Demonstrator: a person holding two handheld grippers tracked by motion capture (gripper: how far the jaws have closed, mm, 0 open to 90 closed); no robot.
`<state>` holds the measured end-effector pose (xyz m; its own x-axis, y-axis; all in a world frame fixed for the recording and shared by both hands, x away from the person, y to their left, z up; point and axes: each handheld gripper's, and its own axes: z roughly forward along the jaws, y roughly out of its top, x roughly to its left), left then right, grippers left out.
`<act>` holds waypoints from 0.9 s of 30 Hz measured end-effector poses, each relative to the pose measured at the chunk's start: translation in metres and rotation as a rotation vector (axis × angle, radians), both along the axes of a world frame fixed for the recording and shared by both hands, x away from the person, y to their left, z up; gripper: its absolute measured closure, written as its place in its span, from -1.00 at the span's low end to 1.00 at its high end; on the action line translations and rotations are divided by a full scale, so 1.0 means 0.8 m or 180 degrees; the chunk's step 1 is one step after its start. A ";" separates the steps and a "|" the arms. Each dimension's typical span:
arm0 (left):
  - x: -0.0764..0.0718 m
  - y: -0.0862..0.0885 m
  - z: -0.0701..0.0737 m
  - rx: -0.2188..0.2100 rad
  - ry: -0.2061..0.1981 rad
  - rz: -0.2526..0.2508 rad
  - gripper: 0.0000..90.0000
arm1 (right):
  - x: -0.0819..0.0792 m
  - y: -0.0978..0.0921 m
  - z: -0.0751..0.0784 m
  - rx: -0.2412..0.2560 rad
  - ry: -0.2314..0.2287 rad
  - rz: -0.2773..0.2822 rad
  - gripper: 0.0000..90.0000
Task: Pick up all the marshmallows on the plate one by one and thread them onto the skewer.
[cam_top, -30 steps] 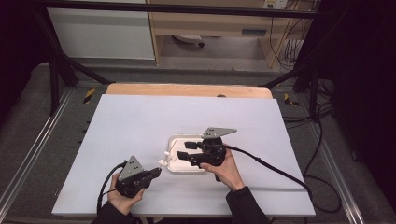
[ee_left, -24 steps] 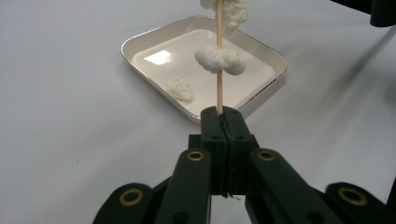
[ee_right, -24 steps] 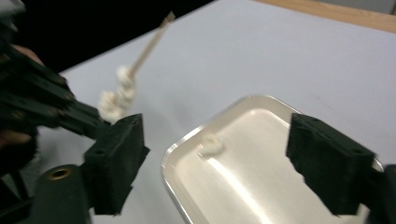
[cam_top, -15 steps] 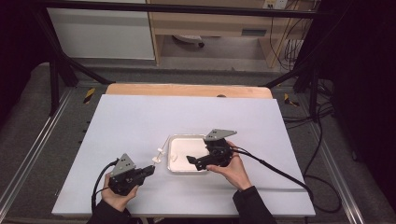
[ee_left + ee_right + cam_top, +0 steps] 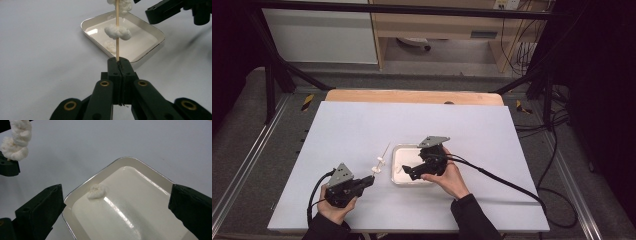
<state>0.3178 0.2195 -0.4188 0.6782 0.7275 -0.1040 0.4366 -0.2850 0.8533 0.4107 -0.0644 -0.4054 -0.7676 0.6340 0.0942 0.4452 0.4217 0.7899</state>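
Note:
My left gripper [image 5: 372,178] [image 5: 117,62] is shut on the base of a thin wooden skewer [image 5: 384,151] [image 5: 117,17]. The skewer carries two white puffy pieces [image 5: 378,161] [image 5: 118,32] and points toward a white rectangular tray [image 5: 398,148] [image 5: 86,27] [image 5: 122,158]. One loose white piece [image 5: 109,46] [image 5: 96,191] lies near a corner inside the tray. My right gripper [image 5: 406,172] [image 5: 115,205] hovers over the tray with its jaws wide open and nothing between them. The right gripper view also catches the skewered pieces [image 5: 17,142] at far left.
The tray sits on a large pale table [image 5: 362,125] with a wooden strip [image 5: 412,96] along its far edge. Black cables [image 5: 502,180] trail from both grippers toward the near edge. Dark frame rails and shelving stand beyond the table.
My left gripper has drawn back leftward, away from the tray, carrying the skewer with it. The right gripper has stayed over the tray, open.

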 end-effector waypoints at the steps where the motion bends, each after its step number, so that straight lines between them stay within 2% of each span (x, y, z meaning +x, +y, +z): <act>1: 0.000 0.000 0.000 -0.0003 0.0003 -0.0001 0.97 | 0.001 0.003 -0.002 0.0002 0.0008 -0.0001 -0.98; 3: 0.000 0.000 0.000 -0.0004 -0.0001 -0.0001 0.97 | 0.005 0.009 -0.006 0.0012 0.0041 0.0005 -0.98; 7: 0.000 0.000 0.000 -0.0001 0.0002 -0.0007 0.97 | 0.010 0.021 -0.014 -0.0123 0.0090 0.0025 -0.92; 12: 0.000 -0.001 0.000 0.0002 0.0006 -0.0014 0.97 | 0.017 0.037 -0.024 -0.0213 0.0102 0.0035 -0.77; 15: 0.000 -0.001 -0.001 0.0002 0.0008 -0.0014 0.97 | 0.021 0.045 -0.030 -0.0194 0.0088 0.0067 -0.62; 20: 0.001 -0.001 -0.001 0.0012 0.0007 -0.0012 0.97 | 0.023 0.053 -0.040 -0.0280 0.0053 0.0090 -0.36; 27: 0.000 -0.001 -0.001 0.0011 0.0005 -0.0013 0.97 | 0.024 0.062 -0.049 -0.0323 0.0094 0.0202 -0.13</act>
<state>0.3182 0.2183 -0.4196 0.6809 0.7251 -0.1027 0.4368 -0.2896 0.8517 0.4301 -0.0147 -0.4446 -0.8043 0.5916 0.0550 0.4374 0.5270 0.7287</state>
